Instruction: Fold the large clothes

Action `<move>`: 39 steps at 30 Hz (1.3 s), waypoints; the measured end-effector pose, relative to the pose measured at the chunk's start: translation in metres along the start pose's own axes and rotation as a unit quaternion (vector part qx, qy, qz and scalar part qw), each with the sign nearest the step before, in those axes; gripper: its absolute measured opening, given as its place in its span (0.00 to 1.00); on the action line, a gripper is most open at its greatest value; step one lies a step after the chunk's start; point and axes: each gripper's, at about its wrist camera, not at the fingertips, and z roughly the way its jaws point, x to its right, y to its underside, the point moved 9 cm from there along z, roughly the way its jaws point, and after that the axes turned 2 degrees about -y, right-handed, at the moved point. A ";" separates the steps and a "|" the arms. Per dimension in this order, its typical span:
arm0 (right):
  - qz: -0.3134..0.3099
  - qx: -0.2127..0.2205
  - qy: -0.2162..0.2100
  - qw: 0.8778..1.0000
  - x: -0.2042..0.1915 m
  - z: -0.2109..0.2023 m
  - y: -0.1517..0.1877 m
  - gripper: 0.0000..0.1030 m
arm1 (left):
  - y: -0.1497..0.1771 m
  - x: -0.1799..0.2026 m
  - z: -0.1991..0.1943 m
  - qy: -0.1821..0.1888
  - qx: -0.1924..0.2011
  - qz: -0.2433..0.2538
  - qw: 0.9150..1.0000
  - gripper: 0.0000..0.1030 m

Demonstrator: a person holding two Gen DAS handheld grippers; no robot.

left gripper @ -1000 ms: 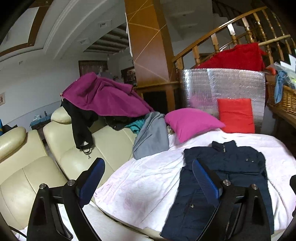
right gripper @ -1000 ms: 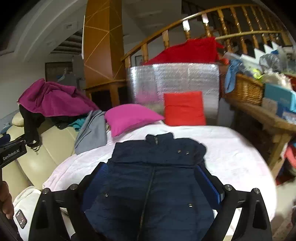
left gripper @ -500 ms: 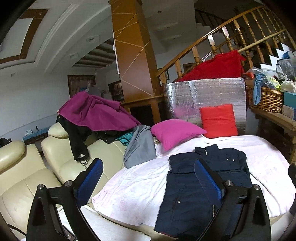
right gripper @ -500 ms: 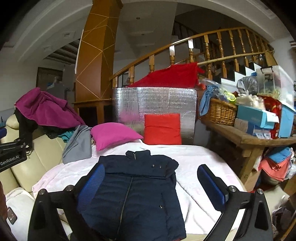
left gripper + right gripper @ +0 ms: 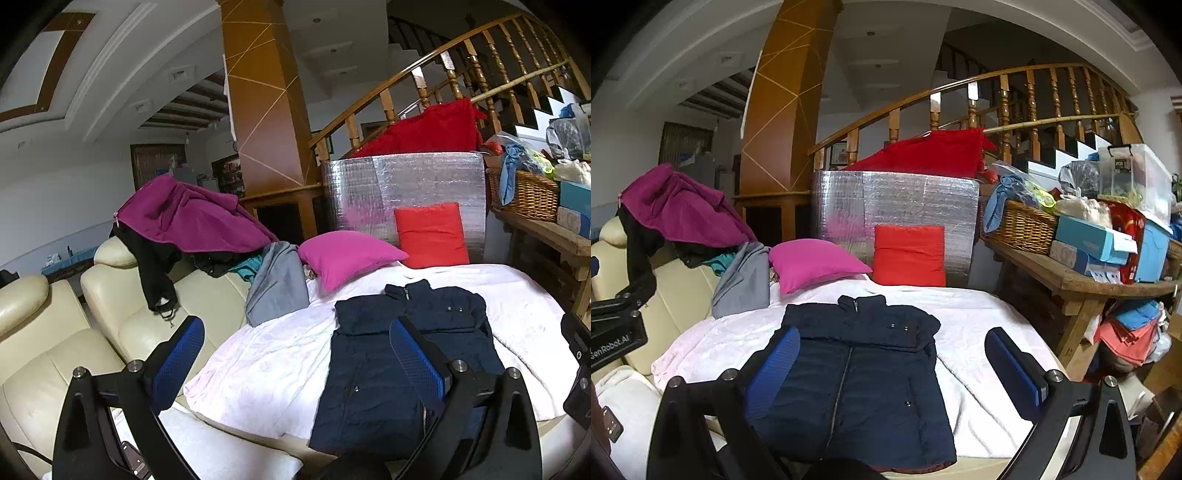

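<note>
While jacket (image 5: 857, 373) lies flat, left gripper (image 5: 295, 362), right gripper (image 5: 894, 373) gape wide, seemingly untouching.

Magenta pillow (image 5: 812, 262) beside red pillow (image 5: 909, 254), both against silver foil panel (image 5: 897, 206); wicker basket (image 5: 1021, 225) on counter (image 5: 1067, 275).

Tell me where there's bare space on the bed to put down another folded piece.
Bare white cover lies right of the navy jacket, up to the bed's right edge, and left of it, between jacket and sofa. A narrow strip is free between the collar and the red pillow. The head-left corner is crowded: pink pillow, grey garment.
</note>
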 end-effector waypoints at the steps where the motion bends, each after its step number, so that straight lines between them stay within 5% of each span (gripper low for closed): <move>1: -0.004 0.001 0.001 1.000 -0.005 -0.001 0.000 0.99 | 0.001 -0.003 0.000 -0.001 -0.001 -0.003 1.000 0.97; 18: -0.006 0.032 0.035 0.999 -0.011 -0.039 -0.022 0.99 | -0.013 -0.039 -0.036 -0.005 0.029 -0.052 0.998 0.97; 39: 0.047 0.002 0.072 0.996 0.063 -0.047 -0.005 0.99 | -0.032 0.008 -0.068 0.013 0.055 -0.022 0.998 0.97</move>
